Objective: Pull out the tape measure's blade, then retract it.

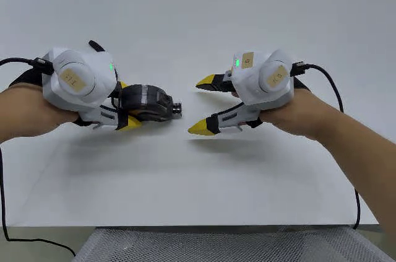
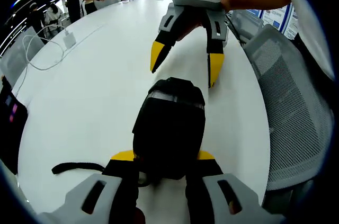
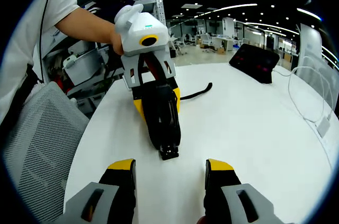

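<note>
A: Where's the tape (image 1: 148,102)?

B: Clenched in the left hand-held gripper (image 1: 127,104), low over the bench (image 1: 185,20). I can't tell whether it touches the surface. Its long axis runs out along the jaws, straight toward the right hand-held gripper (image 1: 201,104).

A: And the blade?

B: Not drawn out yet. Its tip (image 1: 177,108) pokes from the case on the side facing the right one.

A: What's the right one doing?

B: Its jaws are spread wide with nothing between them, and it stands near the tape but apart from it. In the right gripper view the tip sits dead ahead, about centred between the jaws.

A: So what's next?

B: I'd judge the right one should go forward along that line, pinch the tip, then draw back along the same line.
</note>
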A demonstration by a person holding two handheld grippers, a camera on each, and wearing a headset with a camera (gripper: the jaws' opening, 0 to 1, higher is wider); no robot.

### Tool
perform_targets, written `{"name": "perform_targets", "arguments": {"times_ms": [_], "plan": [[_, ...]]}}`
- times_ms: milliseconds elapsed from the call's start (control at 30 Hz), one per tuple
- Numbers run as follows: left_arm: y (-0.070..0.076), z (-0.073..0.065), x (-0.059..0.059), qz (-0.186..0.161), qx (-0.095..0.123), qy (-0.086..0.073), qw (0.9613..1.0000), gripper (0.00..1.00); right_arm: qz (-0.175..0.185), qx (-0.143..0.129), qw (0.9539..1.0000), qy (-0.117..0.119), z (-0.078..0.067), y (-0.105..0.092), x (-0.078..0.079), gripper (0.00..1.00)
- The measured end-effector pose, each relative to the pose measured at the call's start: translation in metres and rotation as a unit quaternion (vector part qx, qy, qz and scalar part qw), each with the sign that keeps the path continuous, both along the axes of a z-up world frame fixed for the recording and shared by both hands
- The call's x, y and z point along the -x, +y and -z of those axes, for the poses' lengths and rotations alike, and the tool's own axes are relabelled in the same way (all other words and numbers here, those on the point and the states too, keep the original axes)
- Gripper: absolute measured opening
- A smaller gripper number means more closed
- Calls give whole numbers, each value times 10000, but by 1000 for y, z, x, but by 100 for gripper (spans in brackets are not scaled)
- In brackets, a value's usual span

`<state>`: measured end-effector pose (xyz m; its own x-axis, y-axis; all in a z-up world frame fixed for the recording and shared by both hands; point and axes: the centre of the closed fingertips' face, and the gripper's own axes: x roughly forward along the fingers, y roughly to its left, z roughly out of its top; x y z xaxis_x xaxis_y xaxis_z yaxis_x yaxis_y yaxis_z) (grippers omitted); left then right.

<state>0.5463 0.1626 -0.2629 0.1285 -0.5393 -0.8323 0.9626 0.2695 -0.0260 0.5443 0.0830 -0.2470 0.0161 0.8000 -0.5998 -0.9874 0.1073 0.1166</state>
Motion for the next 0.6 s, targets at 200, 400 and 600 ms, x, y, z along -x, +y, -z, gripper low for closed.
{"name": "perform_targets", "arguments": {"times_ms": [200,400,600], "plan": [[0,0,0,1,-18,9,10000,29,-106,-14,9999,-56,5,8,0,42],[0,0,0,2,-13,19,10000,29,-161,-53,9998,-134,7,13,-3,35],[0,1,0,2,-17,18,10000,29,-260,-73,9995,-177,9,19,-1,30]]}}
